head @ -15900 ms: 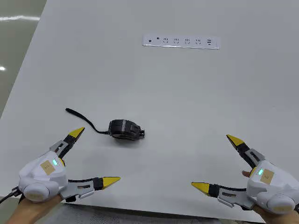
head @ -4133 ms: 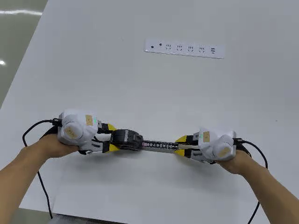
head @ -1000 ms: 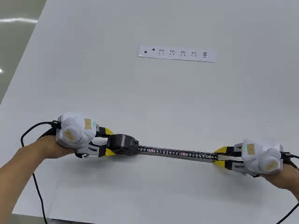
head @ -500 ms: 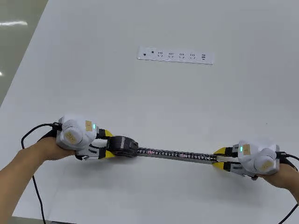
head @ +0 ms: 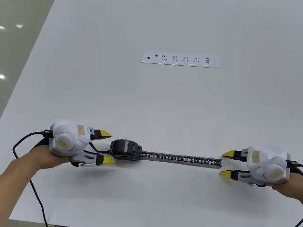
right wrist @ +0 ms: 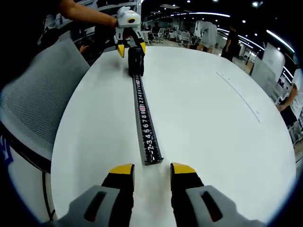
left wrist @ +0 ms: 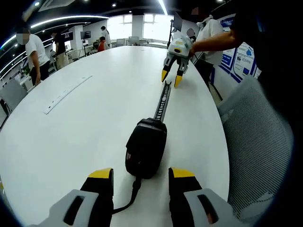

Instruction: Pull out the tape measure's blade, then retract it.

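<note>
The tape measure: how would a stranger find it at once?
On the large white table, look near the front edge, away from the white power strip. The black rounded tape measure case lies there; it alone has a dark numbered blade drawn out.

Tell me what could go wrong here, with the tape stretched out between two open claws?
1. The blade lies pulled out, its tip free ahead of the open right claw; it might snap back.
2. The case sits loose before the open left claw; a clumsy grip could shove it.
3. Its strap trails toward that claw and might snag.
</note>
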Action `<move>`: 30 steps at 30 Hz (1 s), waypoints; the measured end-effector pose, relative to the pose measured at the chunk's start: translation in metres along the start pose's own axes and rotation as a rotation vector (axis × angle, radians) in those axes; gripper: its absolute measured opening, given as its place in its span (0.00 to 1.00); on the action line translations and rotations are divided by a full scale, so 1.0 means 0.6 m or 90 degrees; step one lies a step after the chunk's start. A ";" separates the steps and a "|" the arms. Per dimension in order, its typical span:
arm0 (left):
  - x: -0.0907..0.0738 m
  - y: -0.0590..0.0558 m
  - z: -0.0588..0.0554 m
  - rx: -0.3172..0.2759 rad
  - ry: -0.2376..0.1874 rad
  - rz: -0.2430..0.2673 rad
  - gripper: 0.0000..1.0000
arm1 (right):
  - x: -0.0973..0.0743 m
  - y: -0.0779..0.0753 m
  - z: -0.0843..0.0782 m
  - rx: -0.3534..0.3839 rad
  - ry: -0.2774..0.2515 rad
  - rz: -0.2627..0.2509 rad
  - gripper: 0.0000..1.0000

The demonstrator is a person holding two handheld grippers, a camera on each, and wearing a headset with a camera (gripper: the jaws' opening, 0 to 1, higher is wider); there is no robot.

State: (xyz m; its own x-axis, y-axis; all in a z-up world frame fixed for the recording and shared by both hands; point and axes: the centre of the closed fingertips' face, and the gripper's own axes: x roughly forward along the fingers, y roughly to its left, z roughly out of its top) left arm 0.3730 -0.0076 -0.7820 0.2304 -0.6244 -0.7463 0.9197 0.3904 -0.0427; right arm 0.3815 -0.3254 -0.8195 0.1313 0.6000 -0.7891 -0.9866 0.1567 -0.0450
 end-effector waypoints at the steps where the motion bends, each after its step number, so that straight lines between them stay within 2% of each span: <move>1: -0.003 -0.003 -0.003 -0.004 -0.001 0.003 0.45 | -0.003 0.000 -0.003 0.004 0.000 -0.005 0.30; 7: -0.013 -0.016 -0.013 -0.030 -0.018 0.024 0.51 | -0.021 0.006 -0.008 0.024 -0.010 -0.027 0.34; 18: -0.040 -0.046 -0.010 -0.090 -0.083 0.092 0.66 | -0.050 0.021 0.003 0.083 -0.057 -0.086 0.44; 27: -0.043 -0.078 -0.006 -0.134 -0.130 0.134 0.69 | -0.066 0.047 0.018 0.134 -0.099 -0.128 0.50; 30: -0.047 -0.085 -0.006 -0.156 -0.147 0.162 0.70 | -0.071 0.055 0.028 0.152 -0.115 -0.145 0.52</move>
State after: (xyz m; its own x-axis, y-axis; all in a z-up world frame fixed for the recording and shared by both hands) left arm 0.3183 -0.0075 -0.7610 0.5308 -0.6121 -0.5862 0.7283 0.6831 -0.0538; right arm 0.3450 -0.3326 -0.7769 0.3805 0.6540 -0.6539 -0.8828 0.4675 -0.0462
